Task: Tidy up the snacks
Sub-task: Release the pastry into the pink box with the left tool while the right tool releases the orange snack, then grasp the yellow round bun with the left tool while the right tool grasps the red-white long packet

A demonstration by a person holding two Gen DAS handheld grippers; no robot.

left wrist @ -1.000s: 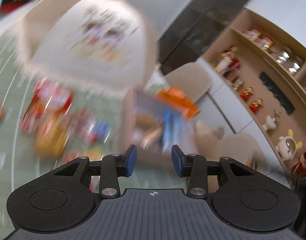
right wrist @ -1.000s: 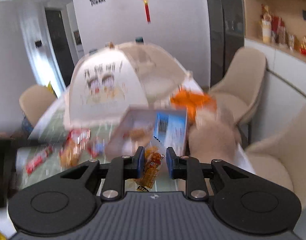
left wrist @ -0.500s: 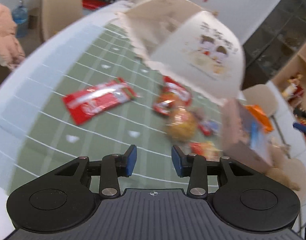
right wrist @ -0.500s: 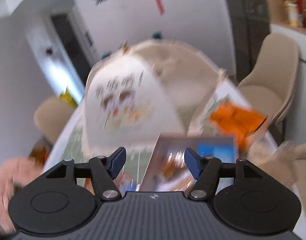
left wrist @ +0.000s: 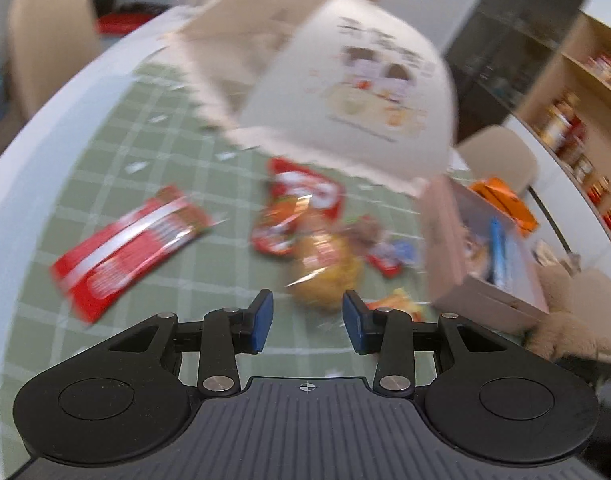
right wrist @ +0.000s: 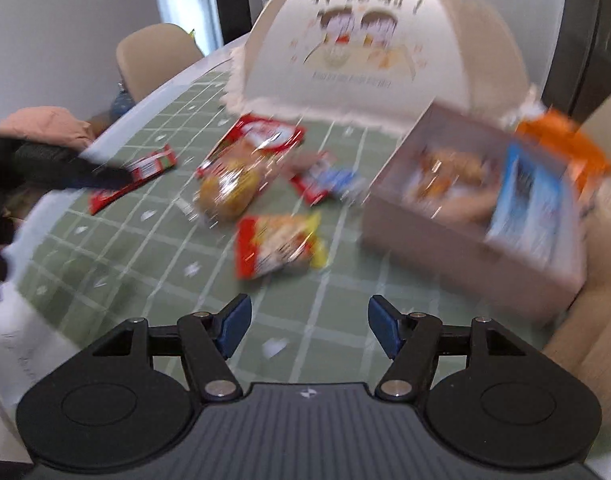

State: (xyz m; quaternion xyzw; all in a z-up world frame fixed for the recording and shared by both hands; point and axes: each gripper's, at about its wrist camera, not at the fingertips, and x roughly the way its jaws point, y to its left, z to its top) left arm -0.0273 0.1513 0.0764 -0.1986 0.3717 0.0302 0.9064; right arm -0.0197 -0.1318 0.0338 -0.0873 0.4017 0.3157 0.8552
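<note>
Several snack packs lie on the green checked tablecloth (right wrist: 105, 248): a long red pack (left wrist: 125, 248), a red bag (left wrist: 301, 196), a yellow round pack (left wrist: 325, 268) and a red-yellow packet (right wrist: 279, 246). A pinkish box (right wrist: 465, 216) with snacks and a blue pack inside stands at the right. My left gripper (left wrist: 307, 322) is open and empty, just short of the yellow pack. My right gripper (right wrist: 307, 326) is wide open and empty, above the cloth before the red-yellow packet. The left gripper shows in the right wrist view (right wrist: 65, 164) over the long red pack (right wrist: 145, 168).
A white mesh food cover (right wrist: 381, 40) with a cartoon print stands at the back of the table. An orange bag (right wrist: 561, 140) lies behind the box. Beige chairs (right wrist: 157, 60) stand around the table. Shelves (left wrist: 577, 120) line the right wall.
Both views have swung down toward the table. My right gripper was nearly shut on a snack packet a second ago and is now wide open and empty. My left gripper stays open.
</note>
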